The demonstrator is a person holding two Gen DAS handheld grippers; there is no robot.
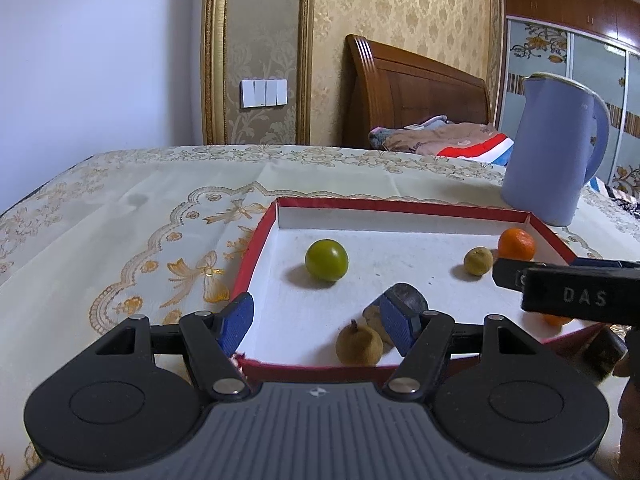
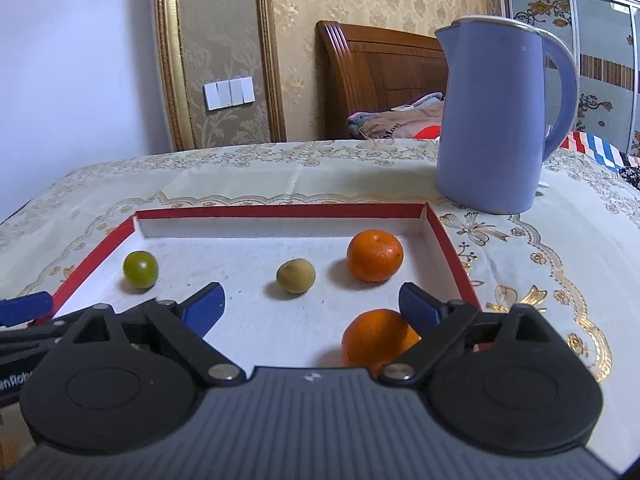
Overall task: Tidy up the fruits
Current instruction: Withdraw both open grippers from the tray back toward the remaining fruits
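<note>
The left claw (image 1: pixel 316 322) hangs over the near left corner of the red-edged box (image 1: pixel 256 240), its blue pads spread with nothing pressed between them. Its left pad sits just outside the box's left wall, its right pad inside, so the low wall runs up between the two. A brown longan (image 1: pixel 359 345) lies just inside the near wall, between the pads but nearer the right one, its stem stub pointing up. A second brown fruit (image 1: pixel 373 317) and a dark lump (image 1: pixel 410 298) are partly hidden behind the right pad. Ahead lies a green round fruit (image 1: pixel 326 260), with bare white floor around it.

The right claw (image 2: pixel 312 306) is spread wide and pinches nothing. The near orange (image 2: pixel 374 340) lies on the box floor just below and inside its right pad, apart from the left pad; whether the right pad touches it cannot be told. Ahead are the far orange (image 2: pixel 375 255), a small yellowish fruit (image 2: pixel 296 276) and the green one, all well apart. The right wall (image 2: pixel 448 244) runs close beside the right pad. A blue kettle (image 2: pixel 492 120) stands upright beyond the far right corner, handle to the right.
</note>
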